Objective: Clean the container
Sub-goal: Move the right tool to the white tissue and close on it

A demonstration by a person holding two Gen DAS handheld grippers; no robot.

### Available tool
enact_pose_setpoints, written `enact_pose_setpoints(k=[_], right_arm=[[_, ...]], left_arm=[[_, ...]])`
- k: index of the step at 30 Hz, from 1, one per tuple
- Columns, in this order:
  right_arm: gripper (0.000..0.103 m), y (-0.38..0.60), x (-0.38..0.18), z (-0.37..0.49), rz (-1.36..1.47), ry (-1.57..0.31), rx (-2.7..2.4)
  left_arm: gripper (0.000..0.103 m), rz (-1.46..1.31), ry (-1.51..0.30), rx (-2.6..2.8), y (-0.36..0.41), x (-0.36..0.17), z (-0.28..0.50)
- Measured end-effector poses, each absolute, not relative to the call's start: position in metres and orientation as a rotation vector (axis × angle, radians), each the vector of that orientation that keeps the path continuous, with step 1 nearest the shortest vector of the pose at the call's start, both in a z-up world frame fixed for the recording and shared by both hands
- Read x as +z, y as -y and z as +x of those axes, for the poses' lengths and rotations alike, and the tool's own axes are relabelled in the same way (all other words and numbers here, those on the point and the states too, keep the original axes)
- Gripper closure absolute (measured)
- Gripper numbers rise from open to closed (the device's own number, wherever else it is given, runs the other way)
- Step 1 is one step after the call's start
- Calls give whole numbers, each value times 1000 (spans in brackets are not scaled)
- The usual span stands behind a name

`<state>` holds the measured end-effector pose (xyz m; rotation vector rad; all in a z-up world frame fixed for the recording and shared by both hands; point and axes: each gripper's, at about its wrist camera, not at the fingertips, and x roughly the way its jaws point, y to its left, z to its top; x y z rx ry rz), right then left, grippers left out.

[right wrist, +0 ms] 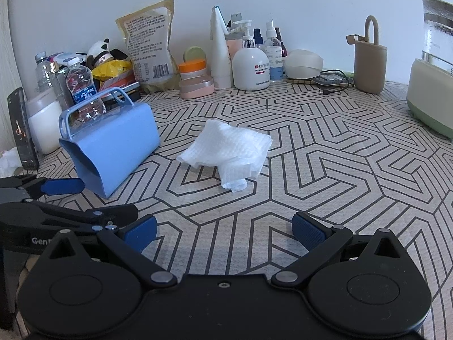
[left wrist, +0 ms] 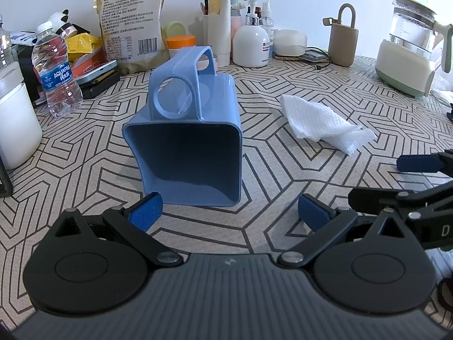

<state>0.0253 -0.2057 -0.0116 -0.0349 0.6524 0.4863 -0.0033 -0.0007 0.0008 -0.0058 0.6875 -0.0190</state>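
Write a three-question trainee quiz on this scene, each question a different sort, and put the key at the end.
1. True or false: the blue container stands upright with its opening facing the ceiling.
2. Multiple choice: the white wipe lies A) inside the container, B) on the patterned tablecloth apart from the container, C) between the fingers of the right gripper.
3. Fill in: the left gripper is ____, and holds nothing.

Key: 1 false, it lies on its side with the mouth toward the left gripper. 2 B. 3 open.
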Motion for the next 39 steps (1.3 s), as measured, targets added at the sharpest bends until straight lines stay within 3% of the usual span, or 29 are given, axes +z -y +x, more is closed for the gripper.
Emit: enact_pose_setpoints(k=[23,39], right_arm=[[0,211,-11,27,-8,-651,498],[0,199,-12,32,-207,-674,591]], left_arm=[[0,0,-722,-28,-2,2,-7],[0,53,-652,-30,-6,8,-16]])
